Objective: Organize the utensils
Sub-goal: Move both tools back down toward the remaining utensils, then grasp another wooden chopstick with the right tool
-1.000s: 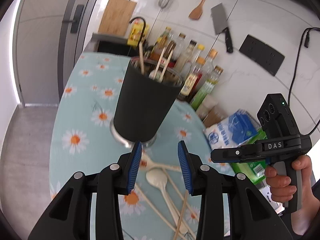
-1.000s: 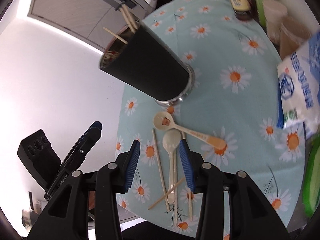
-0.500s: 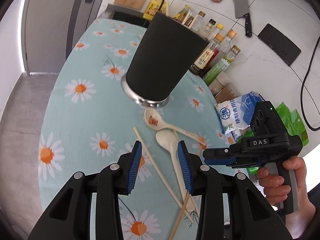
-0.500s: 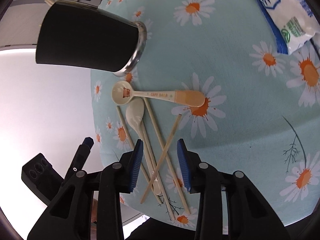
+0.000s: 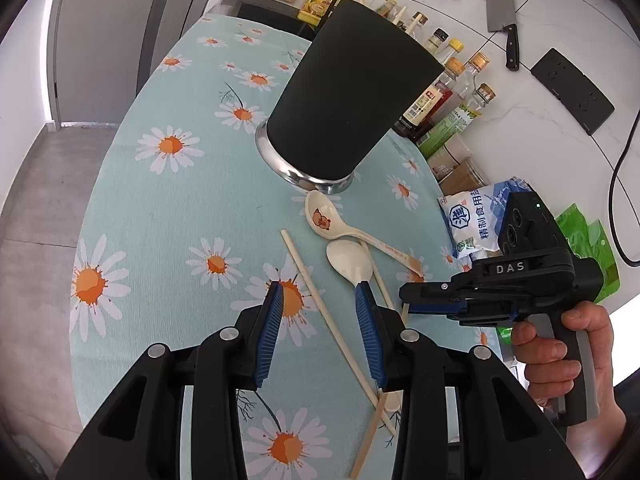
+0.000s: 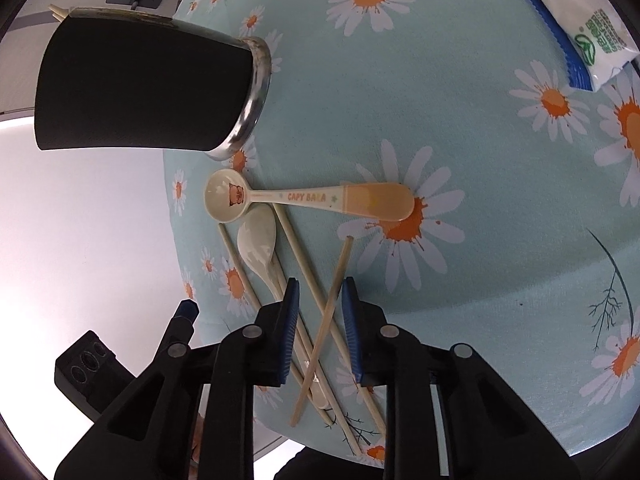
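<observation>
The right hand-held gripper [image 6: 318, 304] hangs low over the pile of loose utensils, its jaws closing with a crossed chopstick [image 6: 328, 312] and a second chopstick [image 6: 304, 268] between them; the blue pads do not yet press on either stick. The left hand-held gripper [image 5: 318, 308] hovers beside it with jaws apart and empty, a chopstick [image 5: 316, 292] lying on the cloth between them and the plain white spoon [image 5: 348, 262] just beyond its right finger.

Outward from there, the printed spoon [image 6: 308, 198] lies crosswise, its bowl near the foot of the black holder [image 5: 348, 92], which stands upright on the daisy-patterned worktop [image 5: 168, 200] with a few sticks already poking from its top. A salt bag [image 5: 476, 220] and bottles [image 5: 444, 96] sit further back.

The chopsticks look light, stiff, thin and smooth, so they will likely roll or pivot in the pads; taking one near mid-length, away from the crossing, should keep it from swinging. The spoons seem hard plastic or ceramic, best pinched on the handle.
</observation>
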Motion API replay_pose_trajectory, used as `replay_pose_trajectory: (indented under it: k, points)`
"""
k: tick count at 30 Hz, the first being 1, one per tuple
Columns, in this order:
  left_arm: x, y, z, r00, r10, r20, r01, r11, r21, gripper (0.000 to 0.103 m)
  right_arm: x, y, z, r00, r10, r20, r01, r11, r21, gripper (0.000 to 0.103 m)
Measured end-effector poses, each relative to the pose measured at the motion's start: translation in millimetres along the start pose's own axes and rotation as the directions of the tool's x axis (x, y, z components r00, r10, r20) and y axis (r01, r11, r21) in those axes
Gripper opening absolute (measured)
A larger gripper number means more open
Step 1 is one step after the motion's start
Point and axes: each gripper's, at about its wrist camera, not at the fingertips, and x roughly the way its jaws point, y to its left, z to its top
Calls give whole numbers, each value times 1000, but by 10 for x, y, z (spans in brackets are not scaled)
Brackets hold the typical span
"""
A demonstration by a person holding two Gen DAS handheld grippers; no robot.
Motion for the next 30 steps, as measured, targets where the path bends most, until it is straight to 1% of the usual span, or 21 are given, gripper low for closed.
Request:
replay_pose_trajectory:
  k: [1, 2, 5, 7, 9, 13, 18, 21, 24, 28, 30]
  points:
    - [7, 7, 5, 1000, -2, -2, 2, 1000, -1, 36, 1, 28, -1, 1000, -30, 3, 30, 1000, -7, 13]
    - [15, 10, 10, 1000, -3, -5, 3, 1000, -2, 36, -8, 51, -5, 999, -52, 5, 52, 999, -13, 12]
    - [41, 33, 17, 1000, -8, -14, 8, 1000, -2, 36, 18, 106, -9, 996, -89, 11, 89, 996, -19, 10]
    - [51, 48, 21, 1000, -13, -16, 13, 1000, -5, 36, 26, 109, -8, 995, -96, 11, 96, 995, -9, 8]
    - [61, 62, 27, 1000, -18, -19, 17, 1000, -8, 36, 56, 134, -6, 995, -96, 9, 96, 995, 4, 6]
    - [91, 85, 45, 999, -22, -30, 22, 1000, -11, 36, 76, 63, 1, 998, -68, 1, 68, 997, 34, 6]
    - [139, 95, 79, 998, -21, -57, 20, 1000, -9, 36, -46, 32, 23, 999, -39, 12, 38, 999, 24, 6]
    - [197, 70, 102, 996, -9, -86, 9, 1000, 1, 36, -137, 85, 28, 999, -32, 26, 32, 999, -4, 6]
    - [246, 54, 102, 993, -10, -113, 9, 1000, -9, 36, -275, 183, 28, 998, -31, 63, 35, 997, -63, 6]
    - [366, -21, 107, 984, 24, -174, -25, 1000, -9, 36, -486, 298, 50, 994, -13, 108, 28, 991, -133, 6]
    - [431, -64, 113, 976, 52, -212, -55, 998, -5, 36, -563, 351, 57, 992, -3, 126, 24, 986, -165, 6]
